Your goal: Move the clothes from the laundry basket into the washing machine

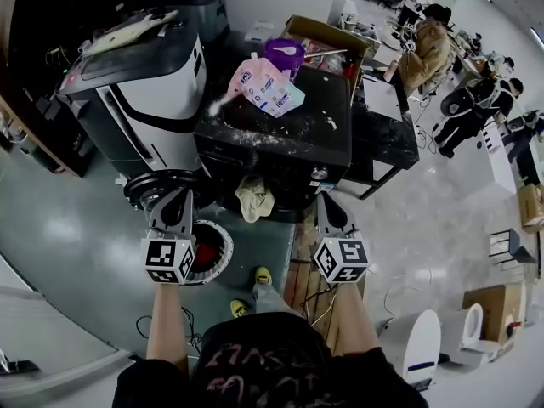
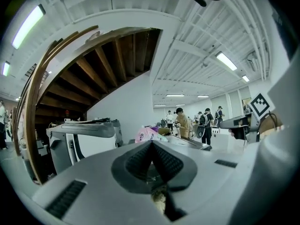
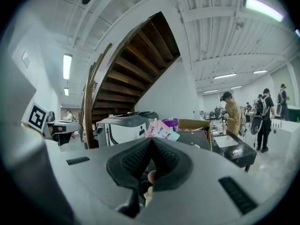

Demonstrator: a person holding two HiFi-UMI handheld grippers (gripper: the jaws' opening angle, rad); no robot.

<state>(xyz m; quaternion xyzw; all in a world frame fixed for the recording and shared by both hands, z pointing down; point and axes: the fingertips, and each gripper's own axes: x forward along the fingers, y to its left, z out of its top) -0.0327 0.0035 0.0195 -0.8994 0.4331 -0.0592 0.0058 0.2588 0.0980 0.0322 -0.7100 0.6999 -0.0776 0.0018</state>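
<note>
A black washing machine stands ahead, with pink pouches and a purple tub on its top. A cream cloth hangs at its front, beside a dark round door. A white laundry basket with red clothes sits on the floor, partly behind my left gripper. That gripper is shut, just left of the cloth. My right gripper is shut too, just right of it. A pale scrap shows low in the slit under the left pads, and another scrap under the right pads; I cannot tell whether either is pinched.
A grey and white machine stands left of the washer. A cardboard box and a black table lie behind it. A wooden pallet and cables are underfoot. People stand at the far right. Wooden stairs rise on the left.
</note>
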